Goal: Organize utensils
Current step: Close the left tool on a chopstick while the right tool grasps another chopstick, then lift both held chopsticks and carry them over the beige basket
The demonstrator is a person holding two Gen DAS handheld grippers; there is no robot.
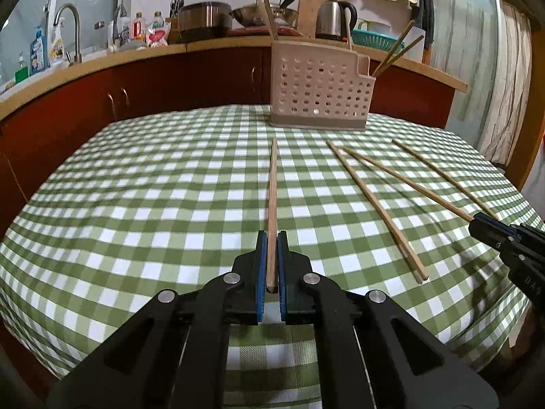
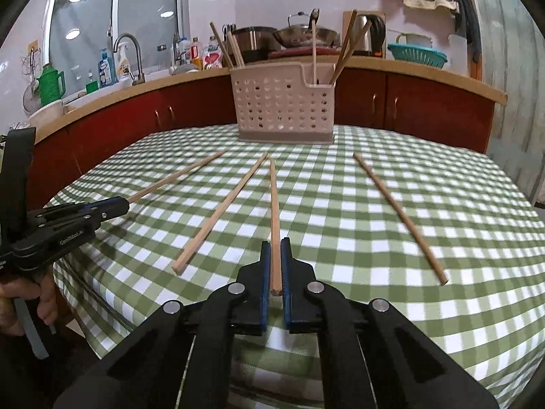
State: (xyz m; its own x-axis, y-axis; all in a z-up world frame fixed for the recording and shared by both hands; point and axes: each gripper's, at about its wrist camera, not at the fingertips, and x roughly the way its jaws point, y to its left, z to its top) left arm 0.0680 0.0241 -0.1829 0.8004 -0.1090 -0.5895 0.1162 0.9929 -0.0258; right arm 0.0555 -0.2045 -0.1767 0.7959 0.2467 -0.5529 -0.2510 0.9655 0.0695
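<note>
A table under a green-and-white checked tablecloth (image 2: pixel 374 225) fills the near ground. Beyond it runs a long wooden countertop (image 2: pixel 408 68) over dark red cabinet doors (image 2: pixel 425 109) with small metal handles. On the far left a curved steel tap (image 2: pixel 131 51) stands beside bottles of cleaner, below a sliding window (image 2: pixel 115 17) that mirrors round ceiling lights. Further right sit steel pots (image 2: pixel 255 39), a steel kettle (image 1: pixel 335 20) and a teal plastic basket (image 2: pixel 417 55) — cloths hang on the pale wall above.
</note>
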